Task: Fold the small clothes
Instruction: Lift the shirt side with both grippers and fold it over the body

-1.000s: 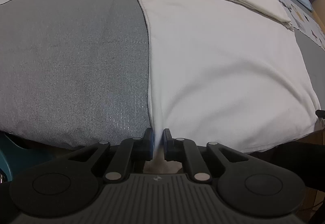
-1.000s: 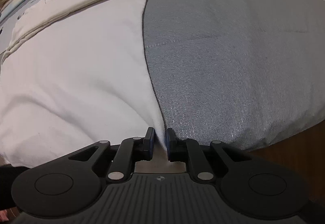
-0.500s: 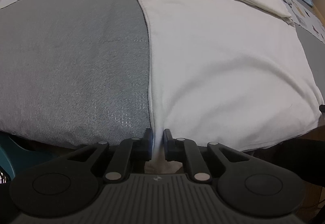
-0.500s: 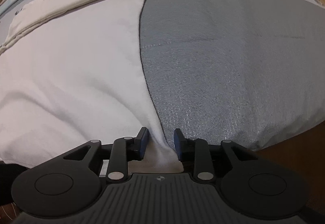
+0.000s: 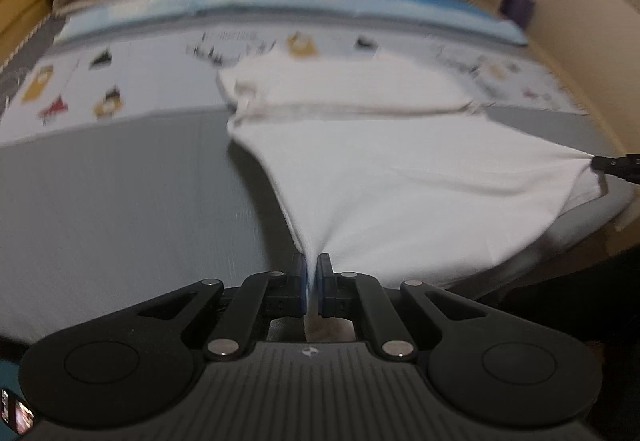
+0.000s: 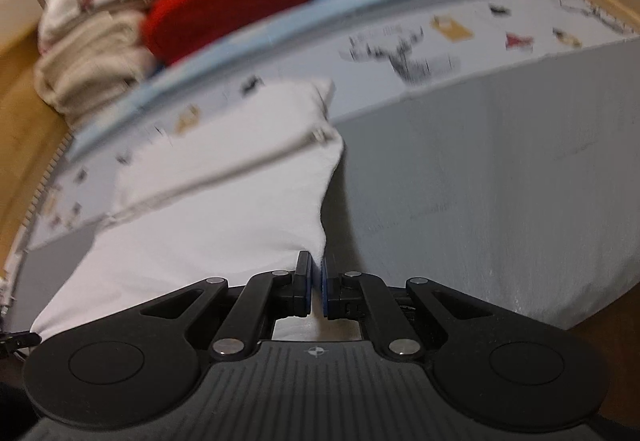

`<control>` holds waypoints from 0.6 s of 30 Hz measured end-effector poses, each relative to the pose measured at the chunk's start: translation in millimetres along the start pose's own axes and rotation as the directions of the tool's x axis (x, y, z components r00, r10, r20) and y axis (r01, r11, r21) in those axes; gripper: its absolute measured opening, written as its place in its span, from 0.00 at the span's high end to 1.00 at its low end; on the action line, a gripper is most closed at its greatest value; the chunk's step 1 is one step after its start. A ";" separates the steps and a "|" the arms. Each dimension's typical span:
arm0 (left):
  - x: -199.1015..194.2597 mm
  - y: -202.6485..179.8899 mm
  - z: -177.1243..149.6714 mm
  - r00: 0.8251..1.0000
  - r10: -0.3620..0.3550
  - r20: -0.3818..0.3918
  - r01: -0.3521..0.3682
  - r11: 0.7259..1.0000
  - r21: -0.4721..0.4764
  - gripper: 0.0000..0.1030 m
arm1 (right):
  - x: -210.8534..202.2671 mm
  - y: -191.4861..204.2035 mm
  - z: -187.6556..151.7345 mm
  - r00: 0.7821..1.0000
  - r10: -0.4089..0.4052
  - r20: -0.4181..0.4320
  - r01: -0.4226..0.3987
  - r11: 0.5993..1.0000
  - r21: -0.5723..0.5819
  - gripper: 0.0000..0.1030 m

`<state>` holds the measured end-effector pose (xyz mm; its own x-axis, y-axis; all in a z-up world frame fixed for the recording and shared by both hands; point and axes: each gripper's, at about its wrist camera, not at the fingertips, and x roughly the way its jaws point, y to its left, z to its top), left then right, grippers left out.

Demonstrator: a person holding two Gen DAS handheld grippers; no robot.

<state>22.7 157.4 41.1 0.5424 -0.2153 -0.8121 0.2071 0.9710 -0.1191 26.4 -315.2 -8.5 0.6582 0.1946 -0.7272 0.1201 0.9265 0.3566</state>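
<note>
Both grippers have lifted the soft white garment [image 5: 400, 177], seemingly cotton.

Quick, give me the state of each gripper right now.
Left gripper: shut on a near corner of the white cotton garment.
Right gripper: jaws just closed, shut on the other near corner of the white cotton garment.
</note>
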 end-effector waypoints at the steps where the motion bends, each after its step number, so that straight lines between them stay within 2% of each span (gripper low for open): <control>1: -18.0 -1.1 2.4 1.000 -0.020 0.018 0.020 1.000 0.013 0.96 | -15.4 1.7 0.1 1.000 0.020 0.023 -0.019 1.000 -0.010 0.97; 6: -82.3 13.1 2.6 0.988 -0.111 0.106 0.113 0.994 -0.008 0.96 | -93.6 -3.2 7.3 0.983 0.143 0.115 -0.138 0.989 -0.044 0.97; 9: -79.6 29.2 8.8 0.984 -0.120 0.131 0.131 0.988 -0.080 0.96 | -115.3 -12.5 11.5 0.971 0.186 0.147 -0.186 0.982 -0.017 0.97; 12: -36.4 42.4 27.3 0.990 -0.106 0.094 0.118 0.983 -0.139 0.96 | -97.5 -17.9 22.5 0.970 0.196 0.144 -0.198 0.980 0.003 0.97; 14: 0.0 52.5 45.5 0.995 -0.081 0.059 0.088 0.987 -0.134 0.96 | -66.6 -17.7 33.2 0.983 0.150 0.111 -0.153 0.988 0.022 0.97; 16: 42.4 64.4 63.3 0.997 -0.074 0.017 0.076 0.985 -0.158 0.96 | -30.1 -18.2 47.2 0.989 0.128 0.070 -0.130 0.991 0.038 0.97; 18: 86.6 77.9 81.7 0.998 -0.054 -0.027 0.047 0.979 -0.197 0.95 | 12.0 -16.9 62.8 0.997 0.073 0.028 -0.074 0.997 0.030 0.97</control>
<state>152.3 206.0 8.2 0.5083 -0.2642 -0.8197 0.0685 0.9612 -0.2674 78.9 -348.7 13.6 0.6858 0.2525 -0.6825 0.0936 0.8995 0.4268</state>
